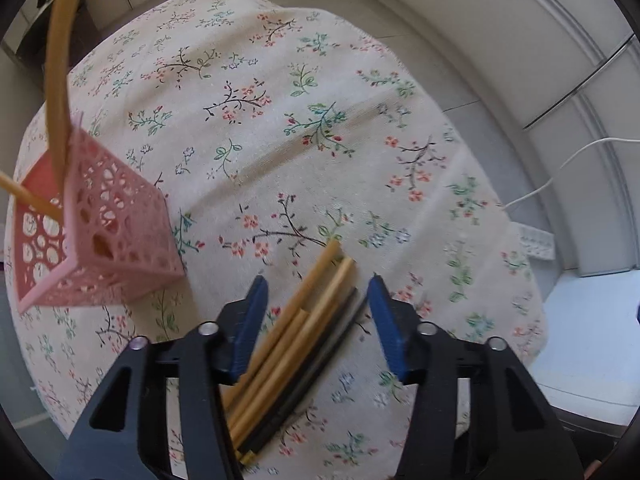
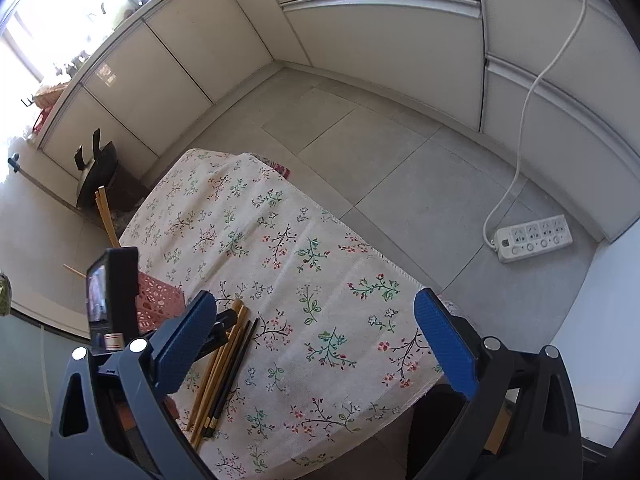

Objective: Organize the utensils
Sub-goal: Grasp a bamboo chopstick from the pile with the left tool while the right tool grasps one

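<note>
My left gripper (image 1: 318,320) stands open astride the chopsticks (image 1: 296,340) at lower centre, their long axis running diagonally between the pads, while my right gripper (image 2: 316,344), also open, is farther off.

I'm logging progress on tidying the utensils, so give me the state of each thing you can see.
Chopsticks: lying loose in a bundle on the tablecloth.
Pink basket: upright, two chopsticks already standing in it.
Left gripper: open, straddling the bundle, not touching.
Right gripper: open, empty.
</note>
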`<action>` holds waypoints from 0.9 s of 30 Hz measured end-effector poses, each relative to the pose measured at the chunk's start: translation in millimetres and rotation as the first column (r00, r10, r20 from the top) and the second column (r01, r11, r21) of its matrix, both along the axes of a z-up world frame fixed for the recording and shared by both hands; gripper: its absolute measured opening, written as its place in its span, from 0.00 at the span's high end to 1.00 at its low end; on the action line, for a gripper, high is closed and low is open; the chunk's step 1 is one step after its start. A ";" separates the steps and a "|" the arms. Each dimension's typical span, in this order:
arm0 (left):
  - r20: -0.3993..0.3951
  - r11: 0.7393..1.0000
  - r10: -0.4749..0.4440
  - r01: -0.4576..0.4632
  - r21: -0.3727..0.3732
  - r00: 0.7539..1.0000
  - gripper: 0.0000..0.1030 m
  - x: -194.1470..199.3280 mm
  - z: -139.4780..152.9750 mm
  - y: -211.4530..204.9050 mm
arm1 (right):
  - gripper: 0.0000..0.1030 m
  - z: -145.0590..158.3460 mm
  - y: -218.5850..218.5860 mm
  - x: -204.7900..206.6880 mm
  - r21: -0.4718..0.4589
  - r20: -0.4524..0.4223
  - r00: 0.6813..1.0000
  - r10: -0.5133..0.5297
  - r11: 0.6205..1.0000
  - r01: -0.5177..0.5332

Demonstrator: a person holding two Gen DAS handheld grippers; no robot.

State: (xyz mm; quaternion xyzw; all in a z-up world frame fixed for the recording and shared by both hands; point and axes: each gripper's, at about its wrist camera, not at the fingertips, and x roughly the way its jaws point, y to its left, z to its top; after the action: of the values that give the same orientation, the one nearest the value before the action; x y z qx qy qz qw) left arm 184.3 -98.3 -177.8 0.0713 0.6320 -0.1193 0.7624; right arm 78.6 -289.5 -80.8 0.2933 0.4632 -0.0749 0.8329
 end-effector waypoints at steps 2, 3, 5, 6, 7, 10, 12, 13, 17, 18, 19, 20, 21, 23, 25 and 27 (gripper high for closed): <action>0.006 1.000 0.002 -0.002 0.011 1.000 0.57 2.7 -1.9 0.8 | 0.06 -3.4 -1.0 1.5 0.033 -0.012 1.000 0.004 0.999 -0.004; 0.007 1.000 0.000 -0.001 0.015 1.000 0.57 4.2 -2.8 1.4 | 0.06 -4.9 -1.1 1.6 0.044 -0.016 1.000 0.007 0.999 -0.007; 0.003 1.000 -0.004 0.004 0.025 1.000 0.61 7.2 -5.9 1.2 | 0.06 -8.2 1.2 2.7 0.059 -0.027 0.999 0.017 0.998 -0.016; 0.001 1.000 -0.005 0.005 0.028 1.000 0.63 8.4 -7.3 1.0 | 0.06 -9.0 1.9 2.9 0.060 -0.030 0.999 0.020 0.998 -0.018; -0.002 0.999 -0.006 0.006 0.033 1.000 0.65 9.5 -9.1 1.1 | 0.06 -9.6 3.1 3.1 0.056 -0.031 0.999 0.021 0.998 -0.019; -0.011 0.999 -0.013 0.014 0.052 1.000 0.72 13.0 -15.7 2.1 | 0.06 -9.8 4.4 3.0 0.053 -0.031 0.999 0.024 0.998 -0.022; -0.017 0.998 -0.016 0.017 0.057 1.000 0.75 14.7 -19.7 3.8 | 0.06 -11.1 4.1 3.6 0.055 -0.034 0.999 0.025 0.998 -0.023; -0.021 0.998 -0.016 0.018 0.061 1.000 0.77 15.6 -21.5 4.6 | 0.06 -12.2 5.0 4.1 0.057 -0.038 0.999 0.027 0.998 -0.025; -0.017 0.998 -0.023 0.024 0.065 1.000 0.79 21.4 -27.3 6.9 | 0.06 -16.0 7.2 5.4 0.051 -0.051 0.998 0.033 0.998 -0.030; -0.015 0.998 -0.024 0.025 0.065 1.000 0.79 21.9 -27.9 6.7 | 0.06 -16.6 8.0 5.8 0.046 -0.054 0.998 0.034 0.998 -0.031; -0.010 0.997 -0.028 0.029 0.066 1.000 0.81 21.7 -28.0 6.6 | 0.06 -17.1 8.5 6.4 0.043 -0.056 0.998 0.034 0.999 -0.032; -0.003 0.997 -0.033 0.033 0.065 0.999 0.85 21.2 -27.9 6.4 | 0.06 -17.4 8.6 6.5 0.042 -0.058 0.998 0.034 0.999 -0.032; 0.002 0.997 -0.031 0.031 0.064 1.000 0.85 14.5 -27.6 4.2 | 0.06 -18.1 9.3 7.2 0.041 -0.062 0.998 0.034 0.999 -0.031; 0.025 0.997 -0.030 0.029 0.065 0.999 0.86 10.6 -30.9 -1.4 | 0.06 -19.9 11.0 9.2 0.041 -0.073 0.997 0.037 0.999 -0.034; 0.050 0.998 -0.036 0.034 0.056 0.998 0.86 4.0 -28.4 -2.5 | 0.06 -23.8 13.1 12.2 0.052 -0.090 0.995 0.039 0.998 -0.035; 0.096 0.998 -0.039 0.034 0.049 0.995 0.87 -4.0 -19.5 1.3 | 0.06 -27.2 14.5 14.3 0.072 -0.103 0.994 0.041 0.997 -0.033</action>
State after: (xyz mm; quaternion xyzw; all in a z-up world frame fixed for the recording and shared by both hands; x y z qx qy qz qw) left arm 180.4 -97.0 -197.3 0.1066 0.5957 -0.1146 0.7878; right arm 93.0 -275.1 -108.0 0.3095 0.5137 -0.0583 0.7981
